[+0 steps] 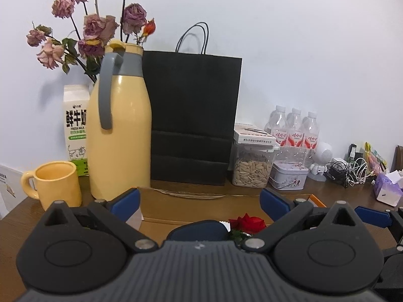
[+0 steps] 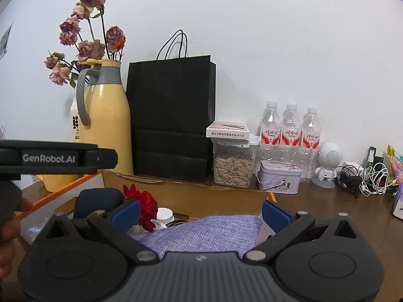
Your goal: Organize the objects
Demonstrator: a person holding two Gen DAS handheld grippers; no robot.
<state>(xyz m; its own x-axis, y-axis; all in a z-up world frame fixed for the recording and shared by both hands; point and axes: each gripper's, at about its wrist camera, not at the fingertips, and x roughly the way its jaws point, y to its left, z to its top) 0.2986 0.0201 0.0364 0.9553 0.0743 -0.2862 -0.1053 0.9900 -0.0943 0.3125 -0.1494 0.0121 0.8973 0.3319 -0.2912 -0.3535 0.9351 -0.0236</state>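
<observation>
An open brown cardboard box (image 2: 186, 196) sits on the brown wooden table (image 2: 327, 206), its long axis running left to right in front of the wall items. Inside lie a red artificial rose (image 2: 144, 205), its bloom tipped up and leftward, a lilac knitted cloth (image 2: 206, 234) spread flat at the near side, a dark blue rounded object (image 2: 99, 200) and a white ribbed cap (image 2: 165, 215).

The right gripper (image 2: 200, 212) hangs over the cloth with its blue pads spread wide, gripping nothing. The left gripper (image 1: 200, 202) likewise stands fully parted above the box, empty; its side reads "GenRobot.AI" in the right wrist view.

Behind the box stands a black paper carrier bag (image 1: 194, 115), upright, handles up. Left of it is a tall yellow thermos jug with grey handle (image 1: 119, 125), a yellow mug (image 1: 59, 186) and a white milk carton (image 1: 75, 130) printed "FRESH MILK". Dried pink roses (image 1: 93, 25) rise behind. To the right are a clear seed jar (image 1: 252, 168), a printed tin (image 1: 289, 178) and three water bottles with red labels (image 1: 294, 130).
</observation>
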